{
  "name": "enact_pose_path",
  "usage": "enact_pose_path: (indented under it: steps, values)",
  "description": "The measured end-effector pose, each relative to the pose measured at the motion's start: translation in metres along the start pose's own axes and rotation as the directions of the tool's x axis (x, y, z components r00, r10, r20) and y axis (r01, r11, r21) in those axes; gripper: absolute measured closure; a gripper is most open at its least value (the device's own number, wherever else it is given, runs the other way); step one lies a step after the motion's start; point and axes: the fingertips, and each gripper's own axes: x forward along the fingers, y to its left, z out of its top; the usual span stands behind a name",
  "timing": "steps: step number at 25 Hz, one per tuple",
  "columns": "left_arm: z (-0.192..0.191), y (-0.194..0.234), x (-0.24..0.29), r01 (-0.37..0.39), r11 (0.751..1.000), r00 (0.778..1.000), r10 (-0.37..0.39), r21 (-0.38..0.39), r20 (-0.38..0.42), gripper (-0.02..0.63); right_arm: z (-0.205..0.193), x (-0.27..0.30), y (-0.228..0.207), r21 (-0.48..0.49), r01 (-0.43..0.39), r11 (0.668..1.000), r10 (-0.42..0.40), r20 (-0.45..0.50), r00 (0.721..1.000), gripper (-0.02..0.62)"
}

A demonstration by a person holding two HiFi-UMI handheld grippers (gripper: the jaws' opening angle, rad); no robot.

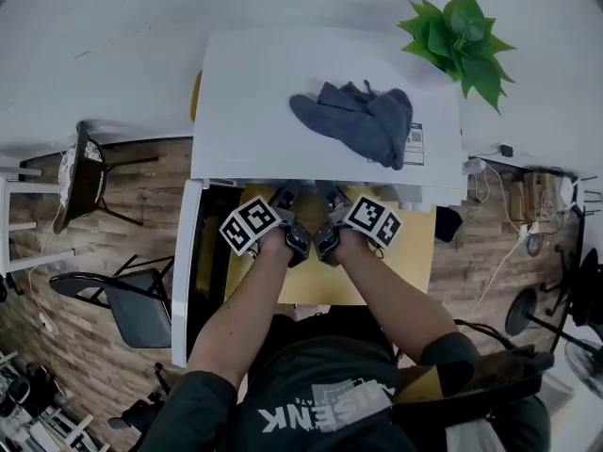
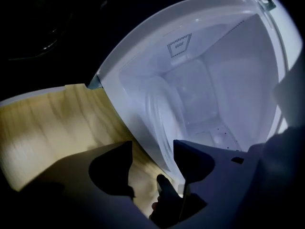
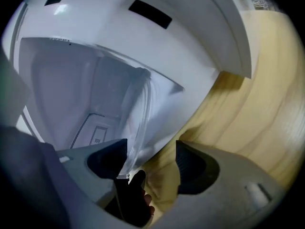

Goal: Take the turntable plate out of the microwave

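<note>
The glass plate (image 3: 137, 118) lies inside the microwave (image 1: 247, 83). Its clear rim reaches into the wide-open gap of the right gripper (image 3: 151, 149), close beside one finger (image 3: 107, 159), and is not clamped. The left gripper (image 2: 152, 149) is also wide open and empty, with the plate's rim just ahead of one finger (image 2: 193, 159); the wooden table (image 1: 415, 252) is under both, and a grey cloth (image 1: 363, 121) lies on the microwave's top.
</note>
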Motion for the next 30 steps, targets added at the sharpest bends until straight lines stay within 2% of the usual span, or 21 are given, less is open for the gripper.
enact_pose_path:
  steps: [4, 8, 10, 12, 14, 20, 26, 30]
  values:
    - [0.004, -0.002, 0.002, 0.019, 1.0, 1.0, -0.019, 0.017, -0.003, 0.341, 0.004, 0.008, 0.003, 0.013, 0.0, 1.0, 0.0, 0.002, 1.0, 0.291]
    - [0.003, -0.004, -0.002, 0.016, 1.0, 1.0, -0.016, -0.022, 0.018, 0.393, 0.007, 0.008, 0.0, 0.072, 0.005, 0.997, -0.005, 0.008, 1.0, 0.31]
    - [0.001, -0.007, -0.004, 0.026, 1.0, 1.0, -0.026, 0.005, 0.009, 0.41, 0.006, 0.005, -0.001, 0.06, -0.003, 0.998, 0.003, 0.004, 1.0, 0.31]
    - [-0.004, -0.011, -0.007, 0.04, 0.998, 0.999, -0.04, 0.039, -0.006, 0.472, 0.002, 0.001, -0.003, 0.047, -0.016, 0.999, 0.017, -0.006, 1.0, 0.311]
    - [-0.007, -0.013, -0.011, 0.042, 0.998, 0.999, -0.041, 0.043, -0.008, 0.502, -0.001, -0.002, -0.004, 0.037, -0.03, 0.999, 0.03, -0.012, 0.999, 0.313]
    - [-0.02, -0.01, -0.022, 0.058, 0.998, 0.998, -0.058, 0.01, -0.015, 0.509, -0.009, -0.013, -0.008, 0.042, -0.046, 0.998, 0.047, -0.03, 0.998, 0.313]
    - [-0.033, 0.0, -0.041, 0.063, 0.998, 0.998, -0.063, -0.02, -0.009, 0.514, -0.023, -0.023, -0.011, -0.066, -0.072, 0.995, 0.066, -0.089, 0.994, 0.311]
    - [-0.037, 0.004, -0.053, 0.063, 0.998, 0.998, -0.063, -0.013, -0.012, 0.515, -0.028, -0.024, -0.009, -0.027, -0.122, 0.992, 0.119, -0.093, 0.989, 0.314]
